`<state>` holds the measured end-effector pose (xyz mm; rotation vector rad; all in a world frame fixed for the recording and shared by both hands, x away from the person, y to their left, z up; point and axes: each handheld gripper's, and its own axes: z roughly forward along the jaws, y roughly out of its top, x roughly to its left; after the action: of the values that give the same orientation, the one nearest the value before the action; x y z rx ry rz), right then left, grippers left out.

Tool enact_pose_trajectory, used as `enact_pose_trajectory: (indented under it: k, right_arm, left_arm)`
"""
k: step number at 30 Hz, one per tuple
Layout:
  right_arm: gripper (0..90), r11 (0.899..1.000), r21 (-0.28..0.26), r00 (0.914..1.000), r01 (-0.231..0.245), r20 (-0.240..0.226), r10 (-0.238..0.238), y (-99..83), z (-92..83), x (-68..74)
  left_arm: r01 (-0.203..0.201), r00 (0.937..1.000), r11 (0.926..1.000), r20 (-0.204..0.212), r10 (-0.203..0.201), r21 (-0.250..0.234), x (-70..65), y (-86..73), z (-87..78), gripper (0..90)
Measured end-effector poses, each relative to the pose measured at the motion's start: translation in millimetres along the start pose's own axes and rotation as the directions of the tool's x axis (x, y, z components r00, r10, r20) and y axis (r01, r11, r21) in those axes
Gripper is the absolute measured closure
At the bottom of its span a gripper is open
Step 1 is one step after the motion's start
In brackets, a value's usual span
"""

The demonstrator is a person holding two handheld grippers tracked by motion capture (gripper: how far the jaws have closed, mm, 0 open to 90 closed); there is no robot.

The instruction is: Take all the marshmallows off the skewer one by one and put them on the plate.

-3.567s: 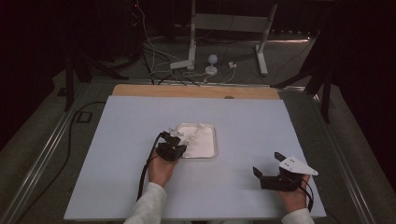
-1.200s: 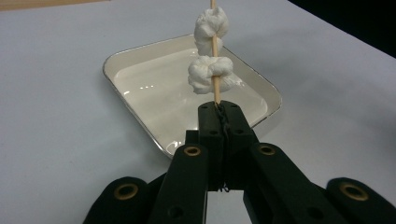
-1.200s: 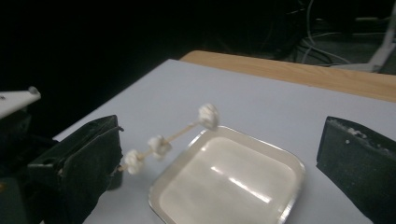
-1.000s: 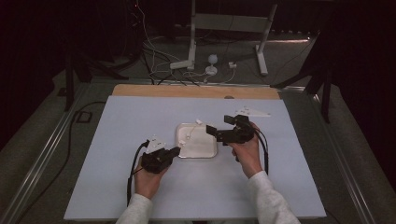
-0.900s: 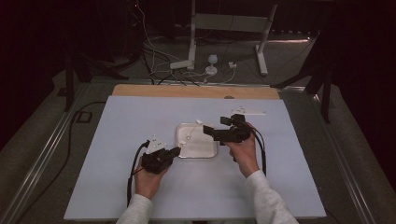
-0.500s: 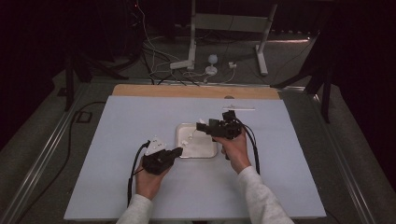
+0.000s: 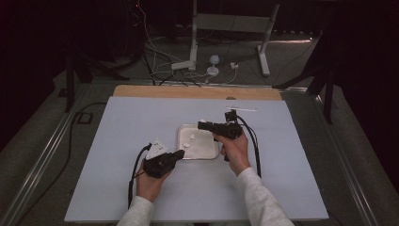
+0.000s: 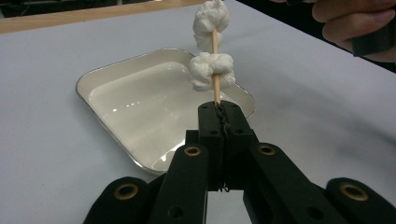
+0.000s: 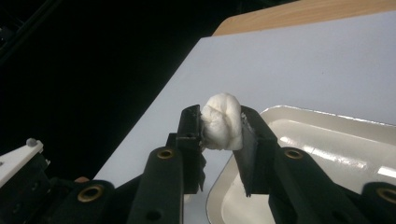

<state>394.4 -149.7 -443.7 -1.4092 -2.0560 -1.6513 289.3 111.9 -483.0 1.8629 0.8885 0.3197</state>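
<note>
My left gripper (image 7: 179,153) (image 8: 223,114) is shut on the base of a thin wooden skewer (image 8: 215,88). The skewer points up over the white tray (image 7: 207,146) (image 8: 130,98) and has two white soft lumps (image 8: 212,70) (image 7: 189,141) threaded on it. My right gripper (image 7: 201,125) (image 9: 222,128) hovers at the tray's far edge, pointing left. Its jaws have just been closing, and a third white lump (image 9: 223,121) is now pinched between the pads. The tray (image 9: 327,144) lies just below and to the right of those jaws. Inside the tray I see nothing loose.
The tray sits mid-table on a pale sheet (image 7: 141,117) with a wooden strip (image 7: 188,92) along the far edge. A thin white stick (image 7: 242,109) lies behind the right hand. Cables and stand legs (image 7: 193,61) cover the floor beyond.
The right hand has moved left to the tray's far edge and its jaws have closed around the white lump. The left gripper has stayed in place with the skewer.
</note>
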Motion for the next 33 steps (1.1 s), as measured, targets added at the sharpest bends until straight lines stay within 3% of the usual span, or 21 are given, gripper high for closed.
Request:
enact_pose_trajectory:
  k: [9, 21, 22, 23, 24, 25, 26, 27, 28, 29, 33]
  right_arm:
    - [77.3, 0.999, -0.045, 0.9995, -0.028, 0.011, 0.029, 2.6, -1.8, 1.0]
    - [79.8, 0.998, -0.064, 0.9973, 0.022, 0.071, -0.018, 5.9, -0.7, 10.5]
    - [80.4, 0.997, -0.071, 0.9962, 0.026, 0.085, -0.020, 5.9, -1.1, 10.5]
    - [80.7, 0.992, -0.120, 0.9887, 0.037, 0.149, -0.019, 7.3, -6.3, 10.1]
    - [80.7, 0.987, -0.163, 0.9904, 0.006, 0.137, 0.017, 12.0, -14.4, 4.1]
    - [80.7, 0.987, -0.163, 0.9904, 0.006, 0.137, 0.017, 12.0, -14.4, 4.1]
    - [80.0, 0.989, -0.144, 0.9930, 0.011, 0.118, 0.007, 21.1, -26.2, -2.0]
    - [79.8, 0.992, -0.119, 0.9908, 0.040, 0.133, -0.024, 22.4, -28.6, 0.0]
    - [79.8, 0.992, -0.119, 0.9908, 0.040, 0.133, -0.024, 22.4, -28.6, 0.0]
    - [79.2, 0.992, -0.081, 0.9845, 0.098, 0.153, -0.085, 21.0, -28.5, 4.5]
    - [77.8, 0.994, -0.042, 0.9852, 0.100, 0.144, -0.093, 15.0, -16.5, 2.0]
  left_arm:
    - [-0.019, 0.9998, 0.9998, -0.009, 0.019, 0.001, -0.2, 0.2, -4.9, 90.0]
    - [-0.037, 0.9989, 0.9993, -0.027, 0.037, 0.008, 1.4, 0.8, -13.2, 90.0]
    - [-0.044, 0.9984, 0.9989, -0.035, 0.045, 0.017, 1.6, 0.5, -13.4, 90.0]
    - [-0.061, 0.9960, 0.9963, -0.062, 0.065, 0.060, 1.3, -1.3, -12.8, 90.0]
    - [-0.066, 0.9943, 0.9946, -0.078, 0.072, 0.080, 2.5, -5.7, -13.3, 90.0]
    - [-0.028, 0.9971, 0.9969, -0.069, 0.034, 0.074, 7.2, -10.0, -15.1, 90.0]
    - [0.001, 0.9979, 0.9979, -0.064, 0.003, 0.064, 11.9, -11.6, -16.4, 90.0]
    - [0.013, 0.9979, 0.9986, -0.064, -0.010, 0.051, 14.7, -11.1, -17.3, 90.0]
    - [0.021, 0.9979, 0.9990, -0.063, -0.019, 0.040, 15.4, -9.6, -17.8, 90.0]
    - [0.018, 0.9976, 0.9992, -0.067, -0.016, 0.036, 14.5, -8.3, -17.4, 90.0]
    - [0.024, 0.9970, 0.9990, -0.074, -0.021, 0.039, 11.4, -8.0, -15.7, 90.0]
